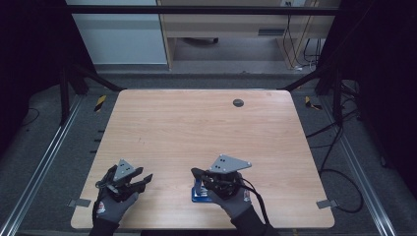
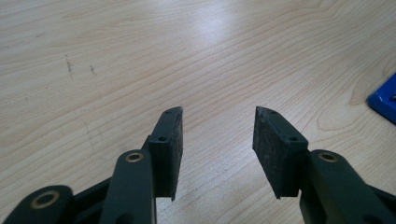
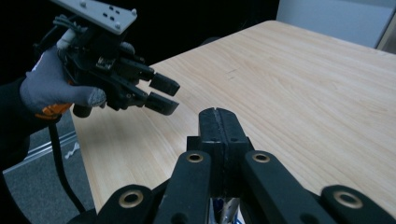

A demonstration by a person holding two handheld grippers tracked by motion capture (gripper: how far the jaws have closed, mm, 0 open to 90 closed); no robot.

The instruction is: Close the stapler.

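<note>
Right gripper (image 1: pixel 196 173): jaws pressed together with nothing visible between the pads, held above the desk near its front edge, right of the middle; seen along its own jaws (image 3: pixel 218 122), the tips point across the bare wood.
Left gripper (image 1: pixel 146 179): jaws spread, nothing between them (image 2: pixel 217 135), near the front left corner of the desk.
Blue packet (image 1: pixel 198 194): flat on the desk close to the front edge, under the right gripper and partly hidden by it; a blue corner (image 2: pixel 385 100) lies off to the left gripper's right.
Desk (image 1: pixel 196 128): light wood, bare between the two grippers.
Round dark cap (image 1: pixel 238 103): near the far edge, well apart from both hands.
</note>
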